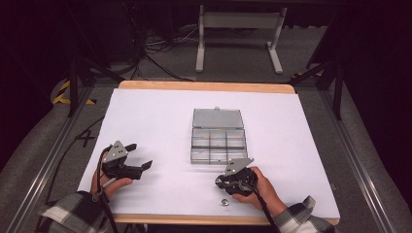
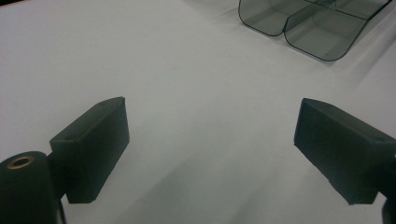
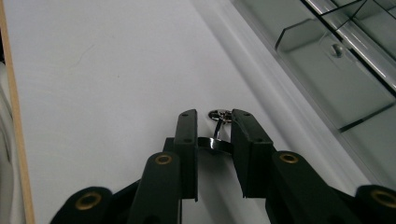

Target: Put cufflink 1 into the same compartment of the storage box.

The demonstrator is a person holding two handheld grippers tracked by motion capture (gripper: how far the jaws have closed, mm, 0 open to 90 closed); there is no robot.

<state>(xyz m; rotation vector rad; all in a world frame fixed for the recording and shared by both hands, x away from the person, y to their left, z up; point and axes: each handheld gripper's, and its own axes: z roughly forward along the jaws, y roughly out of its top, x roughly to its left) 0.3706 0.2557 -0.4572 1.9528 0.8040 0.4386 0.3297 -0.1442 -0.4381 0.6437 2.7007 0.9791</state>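
A clear plastic compartment box (image 1: 217, 145) lies in the middle of the white table with its lid (image 1: 217, 118) folded back. My right gripper (image 1: 218, 181) is just in front of the box's near right corner. In the right gripper view it (image 3: 214, 116) is shut on a small shiny metal part (image 3: 216, 135), close above the table beside the box wall (image 3: 299, 88). My left gripper (image 1: 141, 155) rests to the left of the box. Its jaws (image 2: 212, 107) stand wide open with nothing between them, and a corner of the box (image 2: 299, 28) lies ahead of them.
Another small metal piece (image 1: 224, 202) lies on the table near the front edge, below my right hand. A tiny part (image 3: 335, 49) sits in one compartment of the box. The table's wooden edge (image 3: 14, 121) runs along the left of the right gripper view.
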